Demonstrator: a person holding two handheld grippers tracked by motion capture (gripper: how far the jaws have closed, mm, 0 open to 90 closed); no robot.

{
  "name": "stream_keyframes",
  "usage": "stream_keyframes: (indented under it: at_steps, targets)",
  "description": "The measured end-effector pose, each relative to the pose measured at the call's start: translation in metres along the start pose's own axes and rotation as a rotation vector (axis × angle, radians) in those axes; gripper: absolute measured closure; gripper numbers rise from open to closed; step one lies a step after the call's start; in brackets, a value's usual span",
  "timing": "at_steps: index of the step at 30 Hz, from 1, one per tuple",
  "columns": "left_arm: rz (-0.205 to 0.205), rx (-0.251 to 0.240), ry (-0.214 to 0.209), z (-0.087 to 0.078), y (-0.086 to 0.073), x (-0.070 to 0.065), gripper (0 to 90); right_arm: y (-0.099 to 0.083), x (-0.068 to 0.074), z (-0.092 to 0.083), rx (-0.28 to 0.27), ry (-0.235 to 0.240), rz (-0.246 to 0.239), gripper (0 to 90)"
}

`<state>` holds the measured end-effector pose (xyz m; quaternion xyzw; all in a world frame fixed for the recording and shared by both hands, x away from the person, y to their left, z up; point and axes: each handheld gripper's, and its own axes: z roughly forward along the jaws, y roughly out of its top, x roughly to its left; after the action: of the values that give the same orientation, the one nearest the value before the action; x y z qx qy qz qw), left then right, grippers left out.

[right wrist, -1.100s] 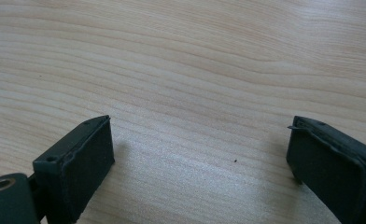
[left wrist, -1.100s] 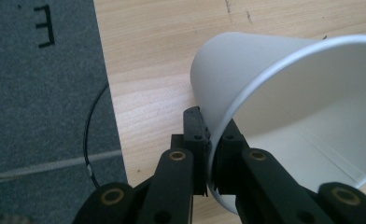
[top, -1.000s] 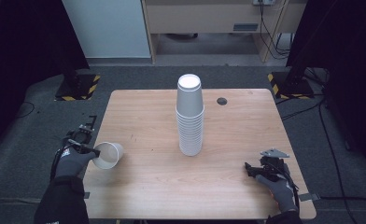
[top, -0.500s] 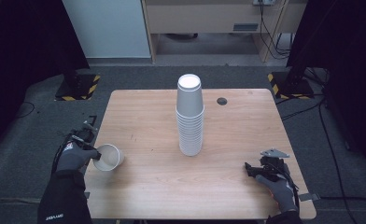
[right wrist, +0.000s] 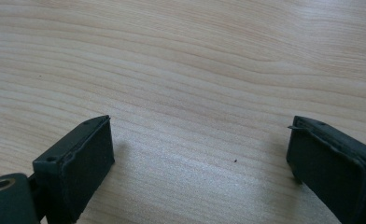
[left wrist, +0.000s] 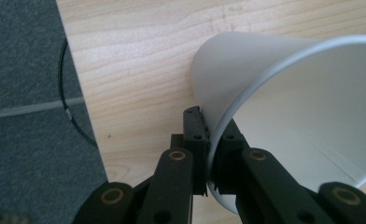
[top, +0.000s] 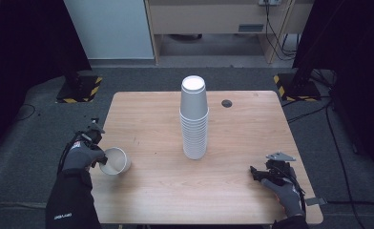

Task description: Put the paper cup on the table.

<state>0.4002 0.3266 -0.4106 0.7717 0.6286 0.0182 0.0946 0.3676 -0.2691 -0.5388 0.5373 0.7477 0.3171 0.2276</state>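
We see left claw [left wrist: 208, 163] clamped on cup [top: 115, 161] rim; since a second ago cup shifts right, tilted. Stack [top: 194, 119] far right of claw; right claw [right wrist: 200, 163] apart, idle.

A matt white paper cup [left wrist: 284, 93] sits pinched in the left claw [left wrist: 209, 154]'s black plastic jaws, above a smooth, light wood-grain counter [left wrist: 139, 60].

The single paper cup [top: 115, 161] is white inside and out, and so is the tall stack of cups [top: 194, 119], with a faintly greyer shade down its sides. The bench [top: 237, 124] is pale wood with a fine wavy grain, marked by one small black disc [top: 227, 103]. Each hand-held gripper, left [left wrist: 209, 140] and right [right wrist: 200, 158], is matt black; the floor [top: 42, 119] is dark grey carpet with yellow-and-black striped blocks [top: 80, 89].
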Motion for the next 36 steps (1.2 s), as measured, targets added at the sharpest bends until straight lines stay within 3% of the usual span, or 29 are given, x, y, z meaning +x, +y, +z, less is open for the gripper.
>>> stream_keyframes:
  at_steps: [8,17,23,28,29,30,31,34,36]
  targets:
    - [0.004,-0.037,-0.009,0.006,0.000,0.001,83.7,0.000,0.000,0.000,0.000,0.000,0.000,7.6]
    - [0.006,-0.147,0.013,0.012,0.002,0.003,80.3,0.000,0.000,0.000,0.000,0.000,0.000,7.6]
    - [0.018,-0.187,0.013,0.015,0.002,0.001,77.8,0.000,0.000,0.000,0.000,0.000,0.000,7.6]
    - [0.039,-0.313,0.017,0.016,-0.004,0.001,68.0,0.000,0.000,0.000,0.002,0.001,-0.002,7.6]
    - [0.039,-0.313,0.017,0.016,-0.004,0.001,65.5,0.000,0.000,0.000,0.002,0.001,-0.002,7.6]
    - [0.040,-0.380,0.009,0.016,-0.007,0.001,61.7,0.000,0.000,0.000,0.000,0.000,0.000,7.6]
    - [0.040,-0.380,0.009,0.016,-0.007,0.001,60.8,0.000,0.000,0.000,0.001,0.001,-0.003,7.6]
    - [0.057,-0.509,0.019,0.014,-0.016,0.003,54.2,0.000,0.000,0.000,0.000,0.000,0.000,7.6]
    - [0.035,-0.574,0.007,0.013,-0.022,0.004,51.9,0.000,0.000,0.000,0.000,0.000,0.000,7.6]
